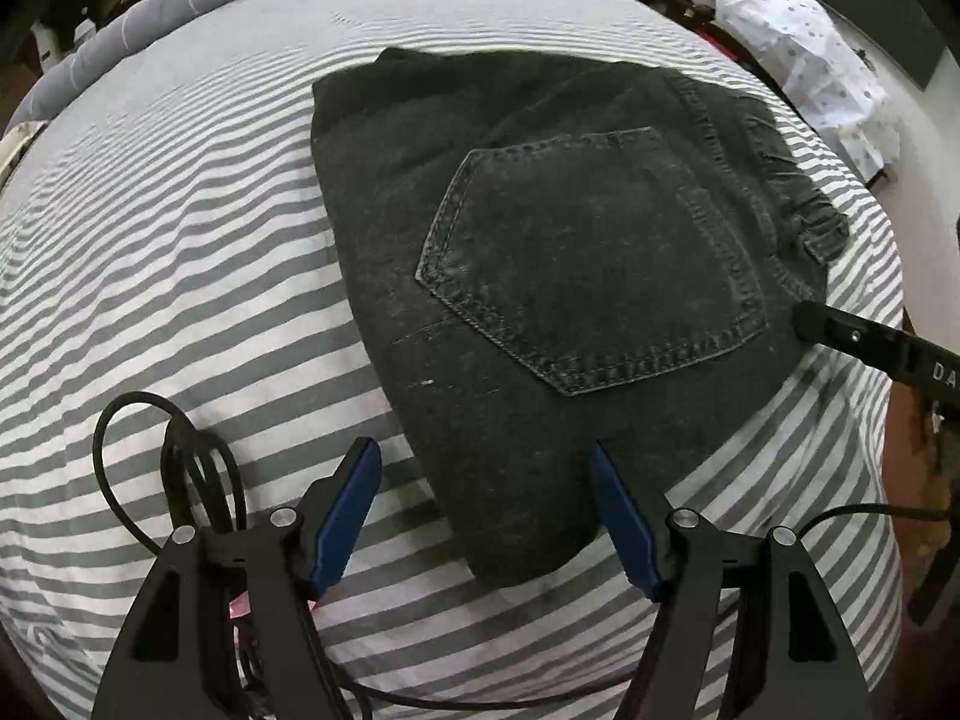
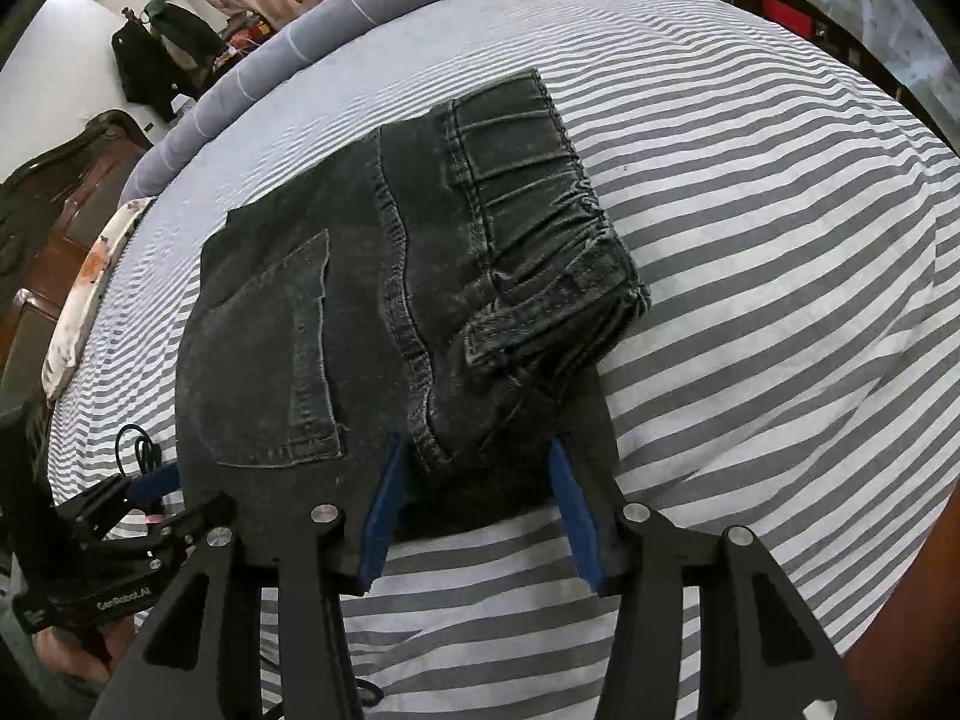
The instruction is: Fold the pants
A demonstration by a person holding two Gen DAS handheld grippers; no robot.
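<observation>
Folded pants (image 1: pixel 540 276) lie ahead of both grippers' spread jaws; ungripped.

Both wrist views look down, close, from adjacent sides at the same folded pants (image 1: pixel 540 276).

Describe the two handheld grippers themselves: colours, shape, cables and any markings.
Both are matte black plastic frames with triangular cut-outs and silver round pivot bolts. The left gripper and right gripper each carry two flat fingers faced with blue pads. Thin black cables loop beside the left one. White lettering reading roughly "GenRoboAI" marks the left gripper's body; the right's shows "DA", cut off. No sleeves or hands are clearly visible.
</observation>
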